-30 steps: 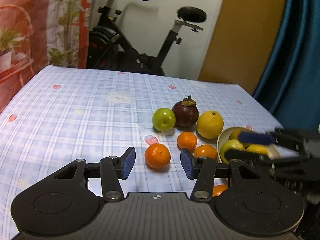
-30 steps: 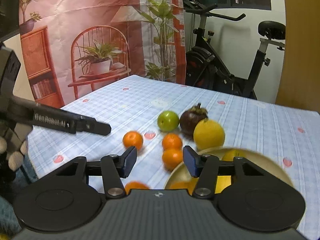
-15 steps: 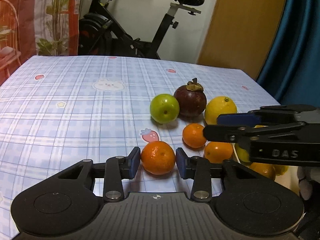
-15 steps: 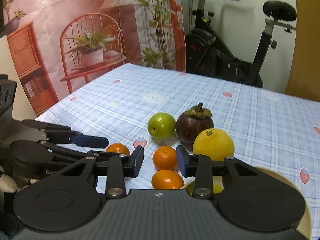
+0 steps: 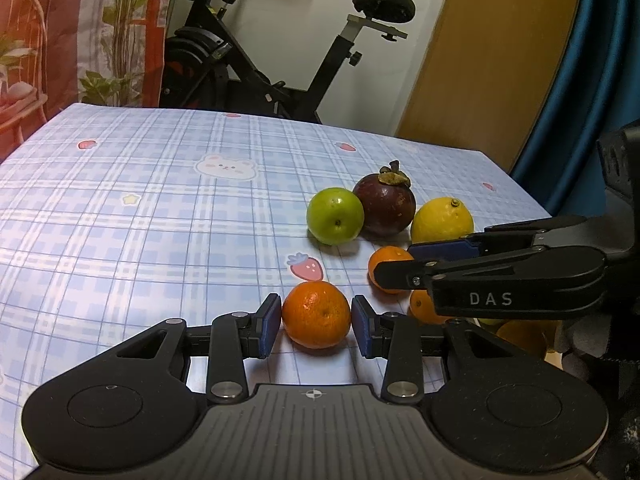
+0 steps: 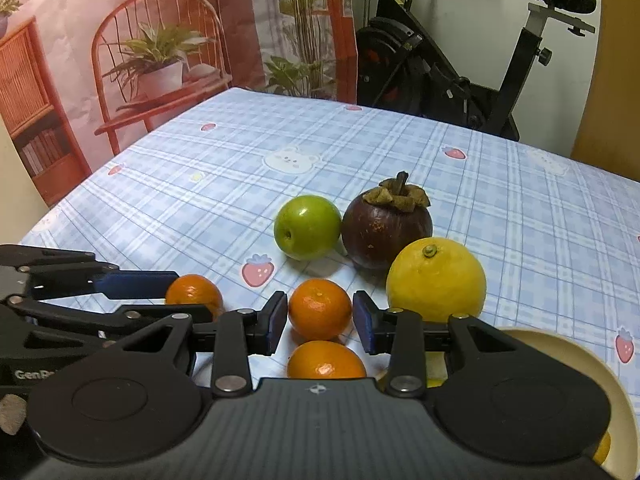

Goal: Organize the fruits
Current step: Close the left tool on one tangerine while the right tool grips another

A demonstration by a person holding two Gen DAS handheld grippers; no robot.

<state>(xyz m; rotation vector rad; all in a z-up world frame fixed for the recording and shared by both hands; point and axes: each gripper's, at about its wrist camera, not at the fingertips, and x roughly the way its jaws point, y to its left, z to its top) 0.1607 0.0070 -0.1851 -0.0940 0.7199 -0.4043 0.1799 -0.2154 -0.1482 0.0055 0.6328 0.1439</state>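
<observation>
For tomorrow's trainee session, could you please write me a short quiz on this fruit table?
1. True or false: the lemon lies inside the bowl.
2. What does the left gripper clamp? A: the lemon. B: a mandarin. C: nothing.
3. Which fruit sits between the green apple and the lemon?
Key: 1 false; 2 B; 3 the mangosteen.
</observation>
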